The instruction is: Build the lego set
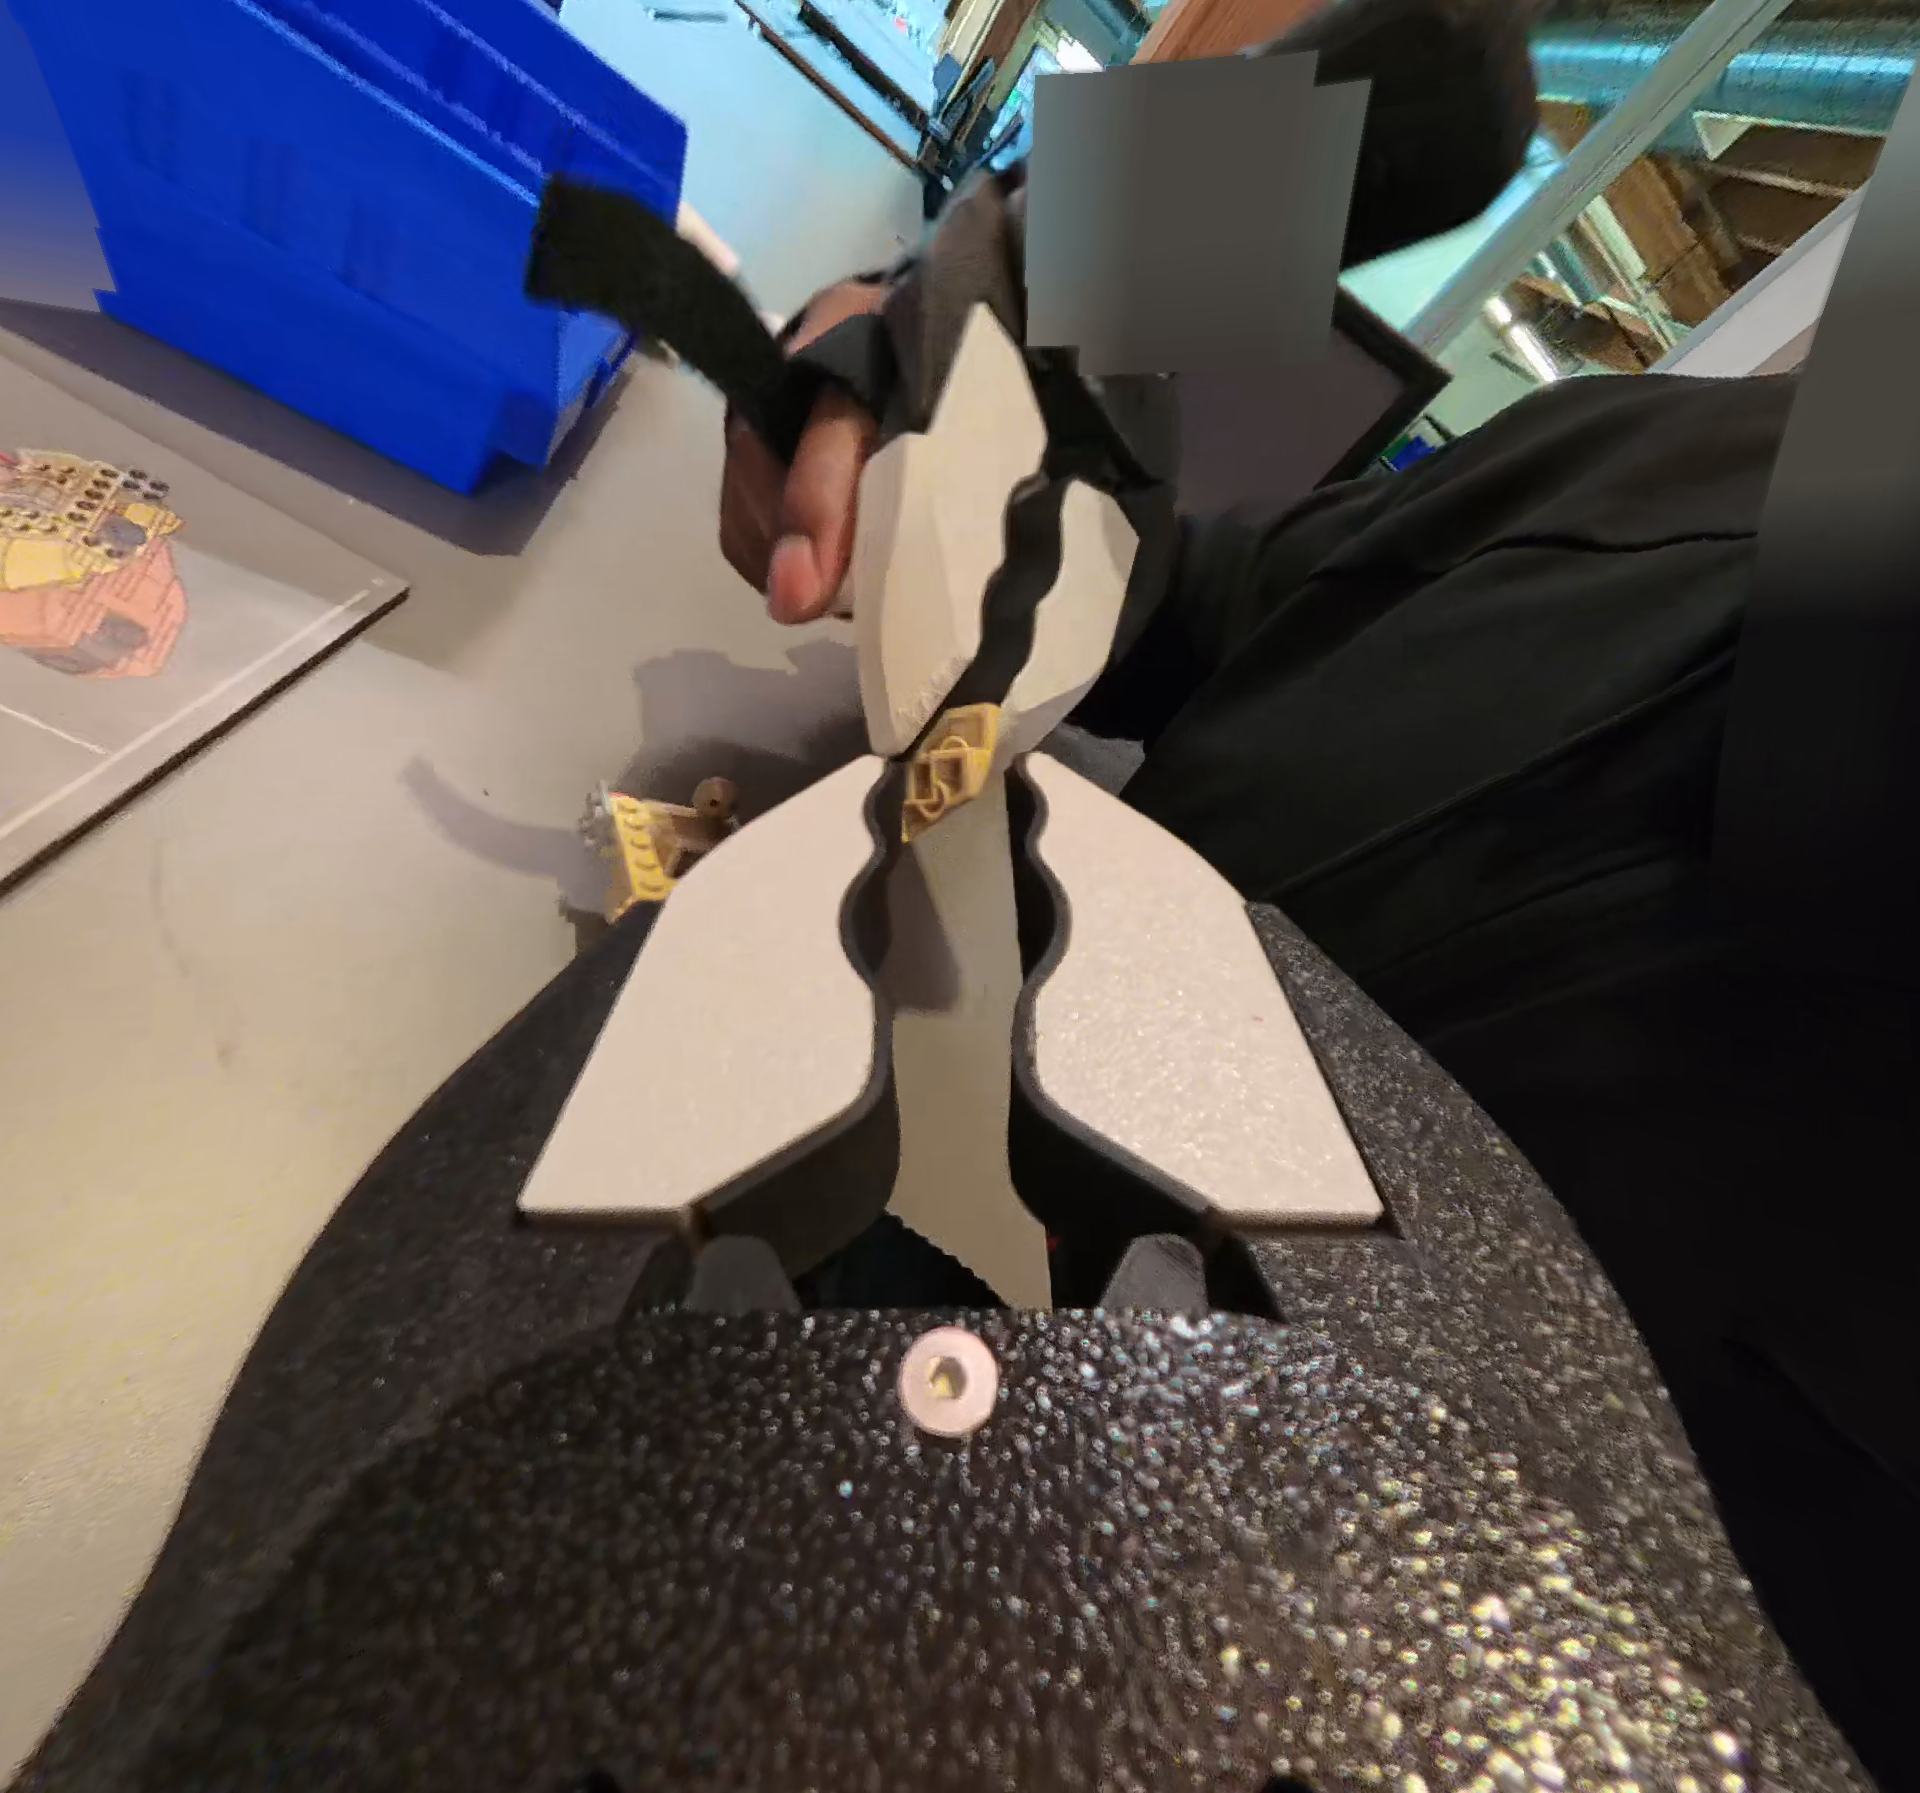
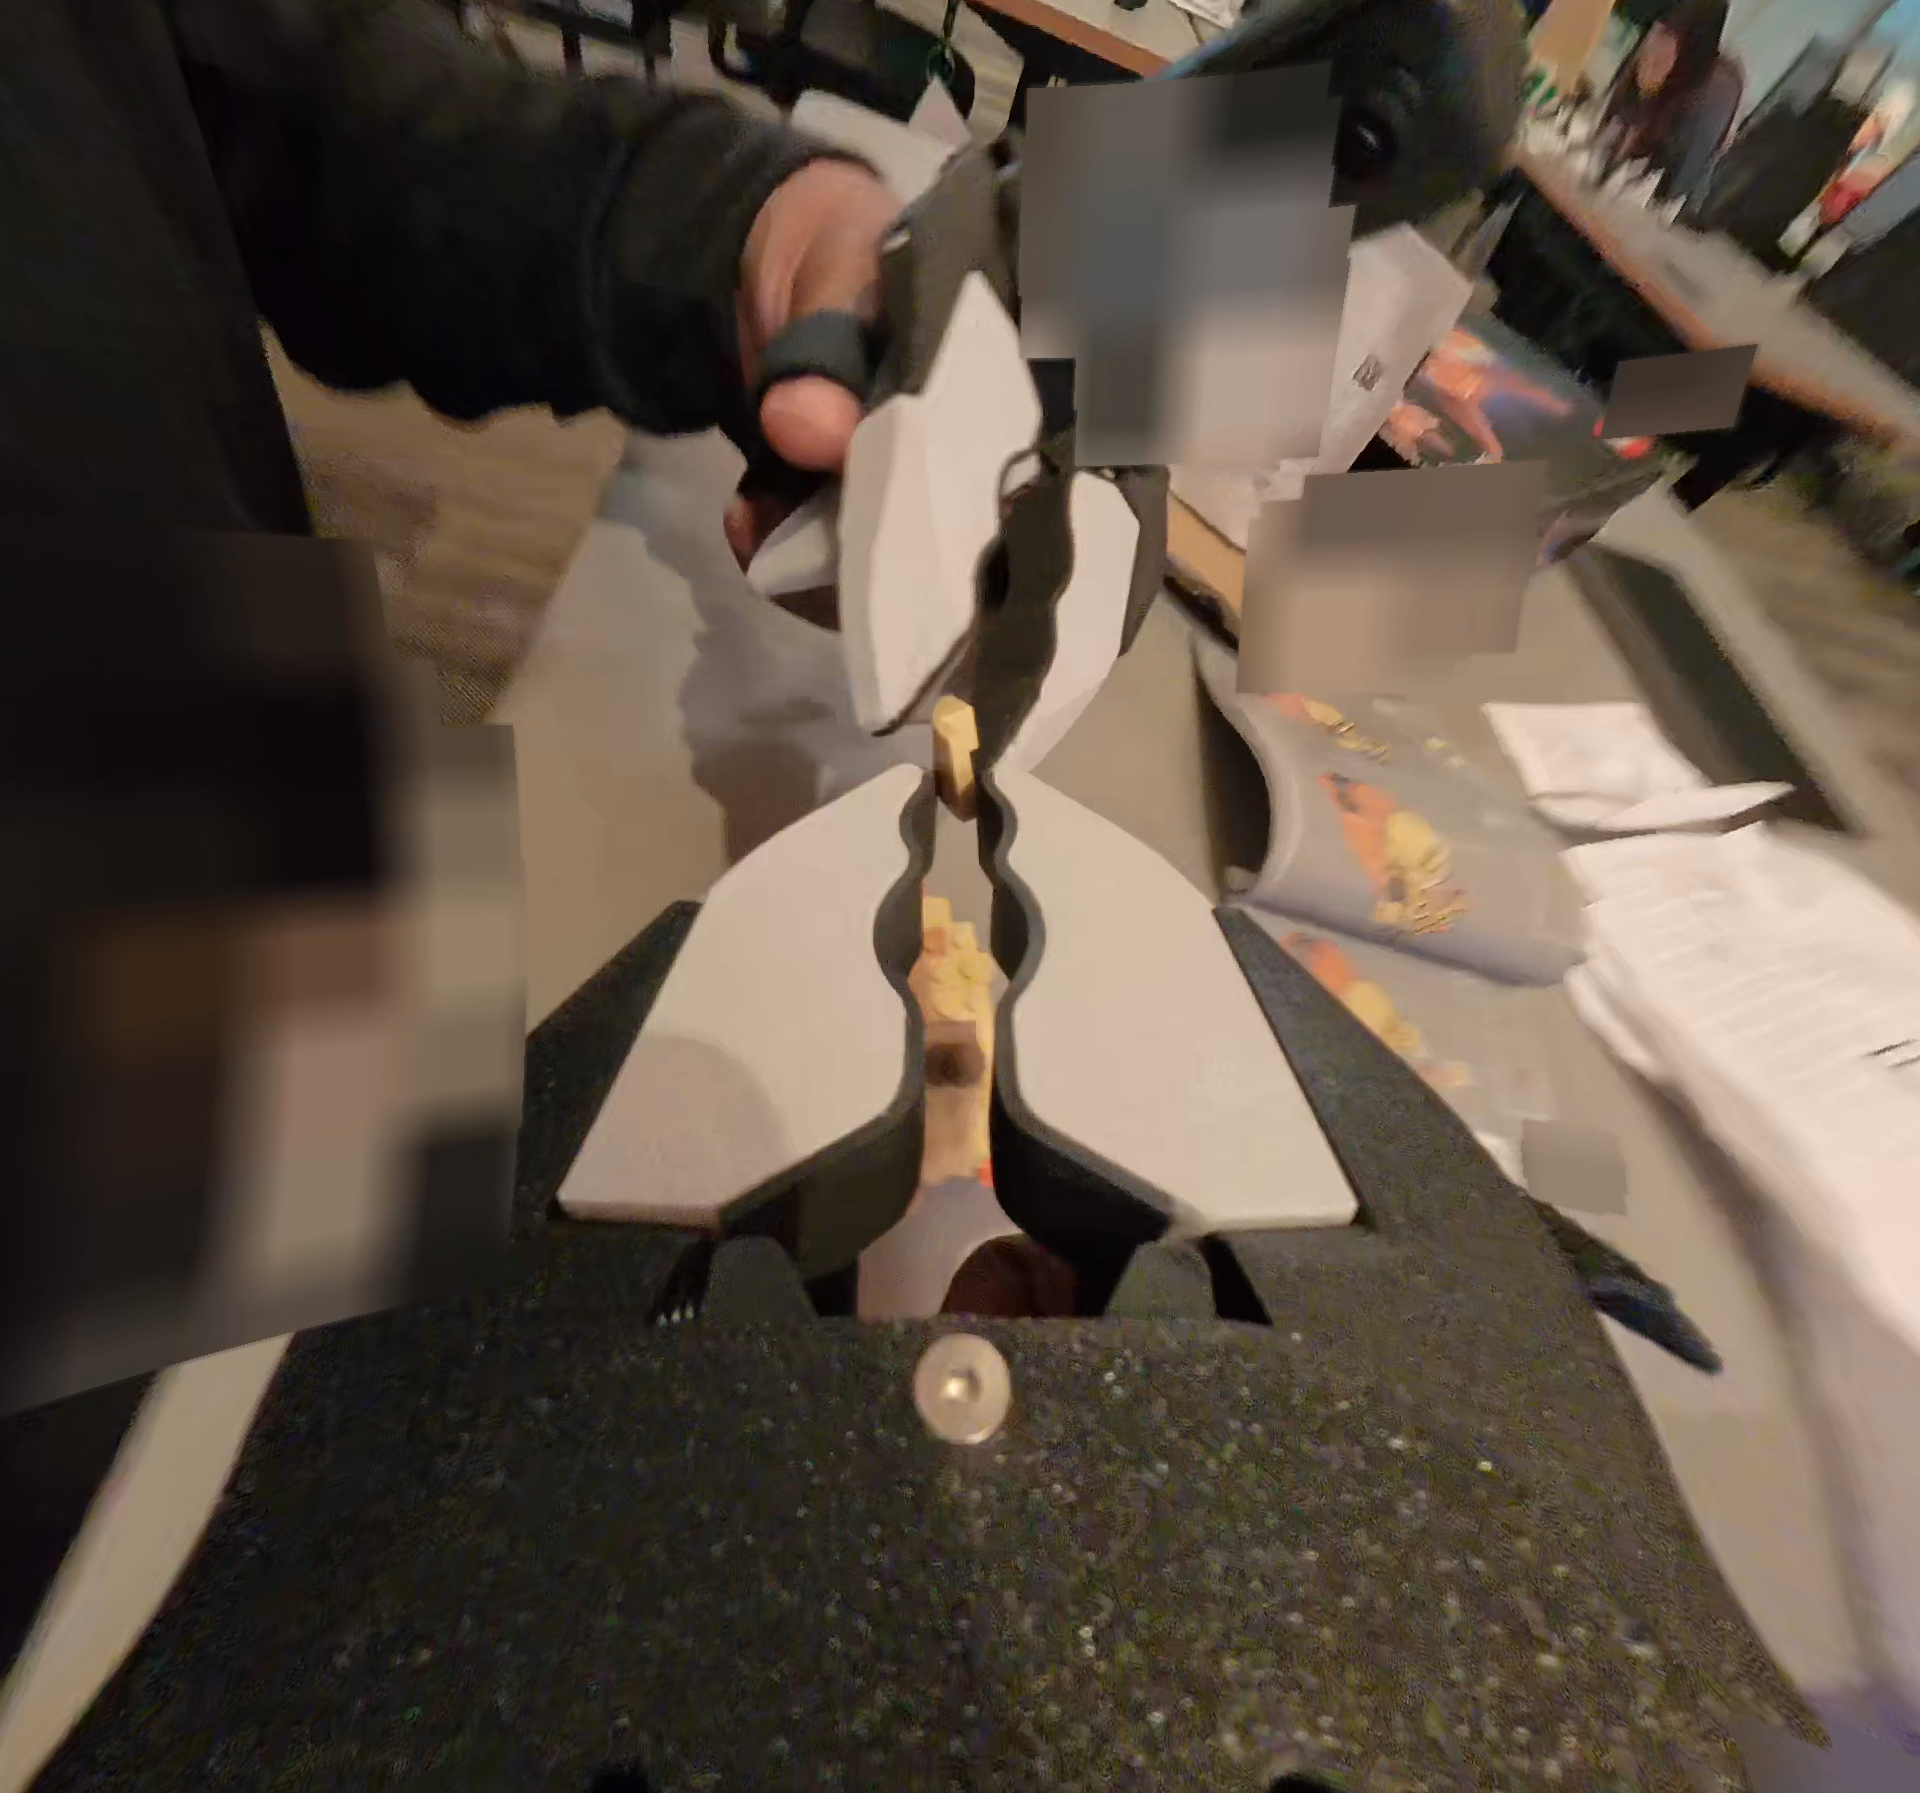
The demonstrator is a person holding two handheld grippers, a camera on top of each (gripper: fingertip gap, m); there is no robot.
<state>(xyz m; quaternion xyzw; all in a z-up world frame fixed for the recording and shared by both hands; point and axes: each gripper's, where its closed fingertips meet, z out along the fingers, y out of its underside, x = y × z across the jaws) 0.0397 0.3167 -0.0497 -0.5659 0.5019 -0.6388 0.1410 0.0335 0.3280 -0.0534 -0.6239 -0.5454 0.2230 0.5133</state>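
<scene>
Left wrist view, from left: an instruction sheet [image 1: 156, 621] lies on the grey table [image 1: 260, 1016], a part-built yellow model [image 1: 649, 844] stands mid-table, and the left gripper [image 1: 951, 787] meets the right gripper [image 1: 971, 704] tip to tip. Both clench 1 small tan lego piece [image 1: 948, 769], held above the table.

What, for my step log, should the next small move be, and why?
Probably close the left gripper firmly onto the tan piece. The right gripper appears to pinch it at its tips, while the left jaws only bracket it, and their grip is unclear.
</scene>
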